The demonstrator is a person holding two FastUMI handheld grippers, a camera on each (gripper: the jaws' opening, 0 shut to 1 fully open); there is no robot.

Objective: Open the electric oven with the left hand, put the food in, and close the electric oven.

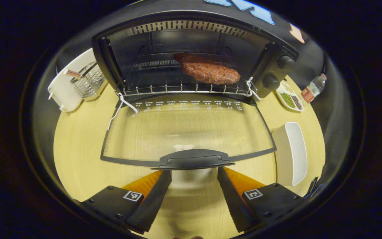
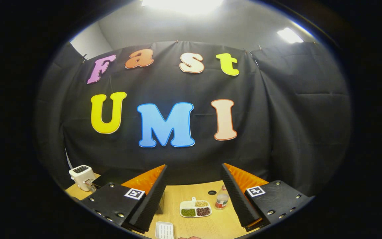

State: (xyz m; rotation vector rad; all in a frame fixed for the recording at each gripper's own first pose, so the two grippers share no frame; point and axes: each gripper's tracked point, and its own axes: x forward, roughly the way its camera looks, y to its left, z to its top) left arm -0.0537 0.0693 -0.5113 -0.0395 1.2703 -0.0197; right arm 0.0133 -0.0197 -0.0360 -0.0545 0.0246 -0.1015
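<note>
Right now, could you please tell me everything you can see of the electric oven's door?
The oven door is fully open, folded down flat over the wooden table in front of the electric oven. It is a clear glass pane in a dark frame, with a row of small printed symbols along its hinge edge and a dark handle at its near edge. The left gripper sits open just short of that handle, not gripping it.

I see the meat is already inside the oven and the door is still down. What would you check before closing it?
1. Meat fully on the rack, behind the door line: ok.
2. Door flat open, nothing lying on it: ok.
3. Left gripper open, lined up with the door handle: ok.
4. Handle gripped: not ok, fingers apart.
5. Right gripper raised, away from the door: ok.
6. White strings at the hinges clear: cannot tell.
</note>
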